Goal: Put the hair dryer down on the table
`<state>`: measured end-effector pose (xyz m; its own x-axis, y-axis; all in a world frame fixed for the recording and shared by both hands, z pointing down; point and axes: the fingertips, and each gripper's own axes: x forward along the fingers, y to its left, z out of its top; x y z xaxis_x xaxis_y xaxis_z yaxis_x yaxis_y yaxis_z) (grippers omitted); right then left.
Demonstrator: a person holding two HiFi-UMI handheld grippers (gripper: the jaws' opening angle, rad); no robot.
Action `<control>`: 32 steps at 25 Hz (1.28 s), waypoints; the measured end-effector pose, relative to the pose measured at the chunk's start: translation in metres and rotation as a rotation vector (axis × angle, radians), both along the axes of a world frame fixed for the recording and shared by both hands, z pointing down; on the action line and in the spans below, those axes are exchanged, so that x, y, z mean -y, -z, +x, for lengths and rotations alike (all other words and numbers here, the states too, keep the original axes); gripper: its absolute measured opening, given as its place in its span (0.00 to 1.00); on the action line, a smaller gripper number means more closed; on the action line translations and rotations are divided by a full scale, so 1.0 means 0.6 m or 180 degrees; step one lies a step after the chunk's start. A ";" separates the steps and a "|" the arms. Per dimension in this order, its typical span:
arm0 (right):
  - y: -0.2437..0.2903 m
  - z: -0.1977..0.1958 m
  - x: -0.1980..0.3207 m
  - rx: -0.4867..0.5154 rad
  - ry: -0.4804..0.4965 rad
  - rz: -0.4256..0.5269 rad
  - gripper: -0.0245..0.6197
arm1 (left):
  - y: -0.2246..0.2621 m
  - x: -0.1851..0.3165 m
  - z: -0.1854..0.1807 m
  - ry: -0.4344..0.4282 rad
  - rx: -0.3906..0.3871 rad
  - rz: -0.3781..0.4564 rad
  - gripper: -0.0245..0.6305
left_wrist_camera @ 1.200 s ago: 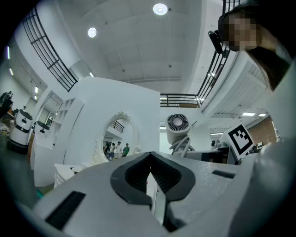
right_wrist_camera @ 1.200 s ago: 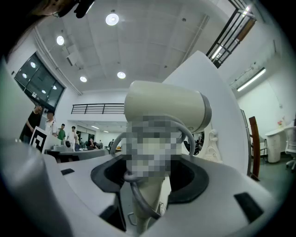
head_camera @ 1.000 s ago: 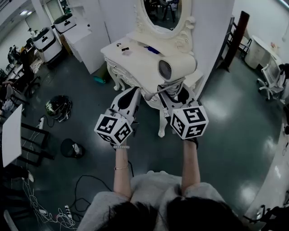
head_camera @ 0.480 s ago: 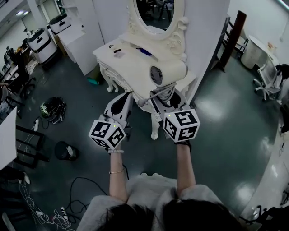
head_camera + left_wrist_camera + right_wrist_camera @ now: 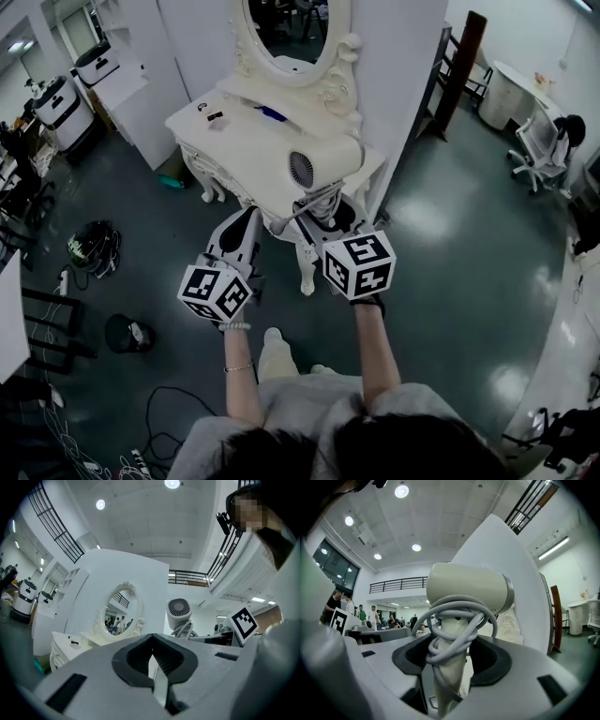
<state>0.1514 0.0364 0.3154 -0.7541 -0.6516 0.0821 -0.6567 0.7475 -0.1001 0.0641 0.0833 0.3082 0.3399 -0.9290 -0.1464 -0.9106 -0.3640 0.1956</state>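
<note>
A cream hair dryer (image 5: 319,167) with its grey cord wound round the handle is held upright over the front right part of the white dressing table (image 5: 230,141). My right gripper (image 5: 323,202) is shut on the handle, and in the right gripper view the dryer (image 5: 466,590) stands up from between the jaws of the right gripper (image 5: 447,667). My left gripper (image 5: 246,217) hovers beside it, left of the dryer, with jaws together and nothing in them. In the left gripper view the left gripper (image 5: 153,667) points at the table (image 5: 65,644), with the dryer (image 5: 178,611) up to the right.
An oval mirror (image 5: 286,28) stands at the table's back. Small dark items (image 5: 214,115) and a blue one (image 5: 272,113) lie on the top. On the floor are a cable heap (image 5: 92,246) and a black bin (image 5: 128,331). A chair (image 5: 539,150) stands far right.
Both grippers and the hair dryer have drifted left and slightly down in the head view. The right grip on the handle is unchanged, and the left jaws stay together.
</note>
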 end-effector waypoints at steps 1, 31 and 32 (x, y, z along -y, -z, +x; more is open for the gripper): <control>-0.002 0.000 0.007 0.0003 -0.0020 -0.0009 0.41 | -0.001 0.008 -0.001 -0.0024 0.0007 0.0000 0.04; -0.050 -0.174 0.212 -0.0133 -0.0825 -0.0201 0.41 | -0.029 0.252 -0.195 -0.0885 -0.0034 -0.0070 0.04; -0.053 -0.176 0.219 -0.0140 -0.0843 -0.0213 0.41 | -0.032 0.259 -0.198 -0.0899 -0.0041 -0.0079 0.04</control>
<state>0.0459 -0.0949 0.3472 -0.5529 -0.8176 0.1606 -0.8332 0.5418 -0.1106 -0.0549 -0.0724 0.3276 0.5841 -0.8011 -0.1307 -0.7712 -0.5980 0.2185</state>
